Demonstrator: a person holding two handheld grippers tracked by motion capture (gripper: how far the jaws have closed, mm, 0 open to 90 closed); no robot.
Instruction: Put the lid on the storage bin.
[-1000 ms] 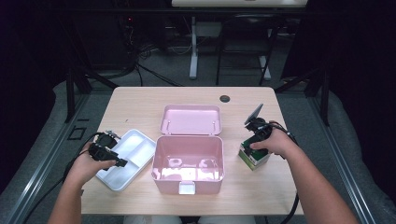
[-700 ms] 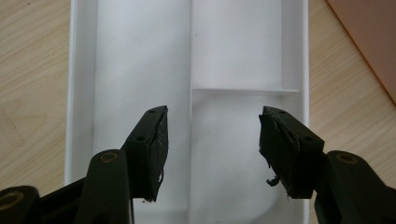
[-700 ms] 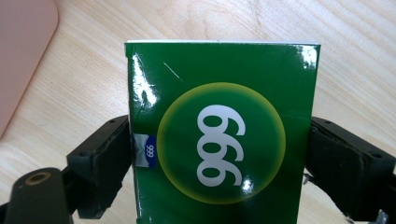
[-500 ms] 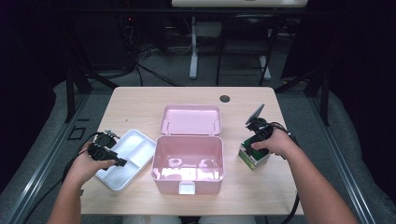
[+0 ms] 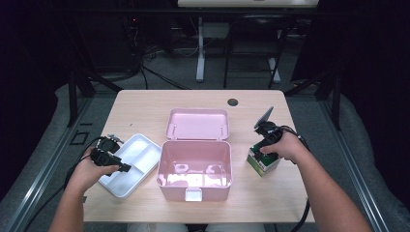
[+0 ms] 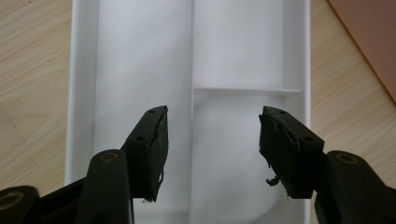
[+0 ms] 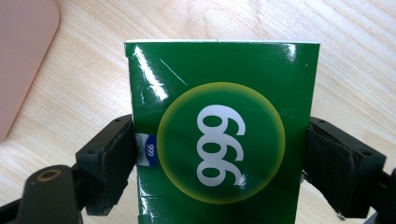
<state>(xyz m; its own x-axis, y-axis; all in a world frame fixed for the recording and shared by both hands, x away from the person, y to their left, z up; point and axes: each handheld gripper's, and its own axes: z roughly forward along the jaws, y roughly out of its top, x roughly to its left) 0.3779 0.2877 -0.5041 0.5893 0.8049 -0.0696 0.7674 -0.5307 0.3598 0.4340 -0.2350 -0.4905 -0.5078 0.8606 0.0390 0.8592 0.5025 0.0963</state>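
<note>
A green box [image 7: 219,84] printed with a white 999 stands on the wooden table [image 5: 145,116], right of the pink case. My right gripper [image 7: 222,154] straddles it; the jaws have just been closing and both pads now touch the box's sides. From above, the right gripper [image 5: 263,153] sits on top of the green box [image 5: 265,166], held in a hand. My left gripper [image 6: 212,140] hangs open over a white divided tray [image 6: 121,56], nothing between its jaws. In the high view the left gripper [image 5: 123,166] is above the tray [image 5: 140,152] at the table's left.
An open pink case [image 5: 193,166] with its lid [image 5: 198,124] folded back stands mid-table, between the tray and the green box; its corner [image 7: 23,60] lies just left of the box. A dark round grommet [image 5: 233,102] sits near the far edge.
</note>
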